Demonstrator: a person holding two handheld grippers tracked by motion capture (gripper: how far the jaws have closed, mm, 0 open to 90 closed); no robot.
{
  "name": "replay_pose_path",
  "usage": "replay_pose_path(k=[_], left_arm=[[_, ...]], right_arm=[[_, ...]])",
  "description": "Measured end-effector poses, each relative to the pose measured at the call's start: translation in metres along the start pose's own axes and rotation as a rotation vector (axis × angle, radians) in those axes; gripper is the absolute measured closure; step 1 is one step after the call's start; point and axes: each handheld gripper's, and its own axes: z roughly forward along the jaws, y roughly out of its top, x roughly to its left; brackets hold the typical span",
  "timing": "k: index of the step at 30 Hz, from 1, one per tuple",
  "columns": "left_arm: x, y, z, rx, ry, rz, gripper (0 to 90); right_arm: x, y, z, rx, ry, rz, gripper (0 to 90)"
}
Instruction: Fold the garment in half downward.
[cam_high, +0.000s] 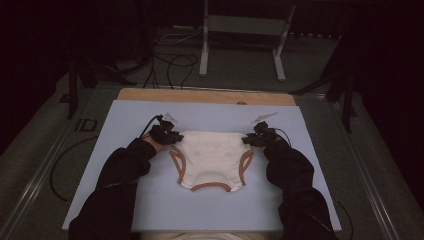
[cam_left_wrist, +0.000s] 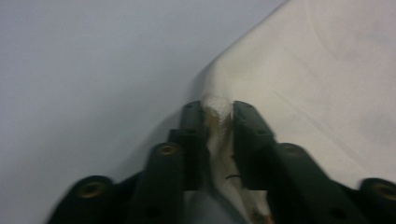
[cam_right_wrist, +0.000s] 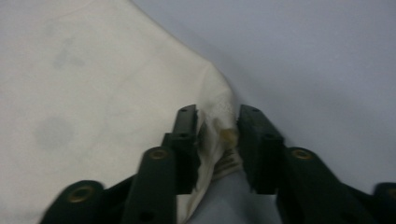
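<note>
A cream garment (cam_high: 212, 157) with brown-trimmed leg openings lies flat on the pale blue mat (cam_high: 165, 205). My left gripper (cam_high: 173, 142) is at its far left corner and my right gripper (cam_high: 248, 140) at its far right corner. In the left gripper view the jaws of my left gripper (cam_left_wrist: 218, 109) are shut on a bunched fold of the cream cloth (cam_left_wrist: 327, 70). In the right gripper view my right gripper (cam_right_wrist: 217, 116) pinches the cloth corner, and the garment (cam_right_wrist: 93, 93) spreads away to the left. Dark sleeves cover both forearms.
The mat rests on a wooden board (cam_high: 205, 96) whose far edge shows. Beyond it stand a metal frame (cam_high: 245, 30) and loose cables (cam_high: 170, 65) on the floor. Bare mat surrounds the garment on every side.
</note>
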Motion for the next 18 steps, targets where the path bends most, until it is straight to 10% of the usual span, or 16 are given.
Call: replay_pose_path(k=[14,18], left_arm=[[-0.005,0.006,-0.016,-0.025,-0.061,-0.026,15.1],[-0.006,0.007,-0.021,-0.031,-0.062,-0.021,3.6]], right_arm=[[-0.005,-0.005,-0.011,-0.018,0.026,0.042,15.1],[-0.002,-0.006,-0.017,-0.028,0.042,0.029,13.3]])
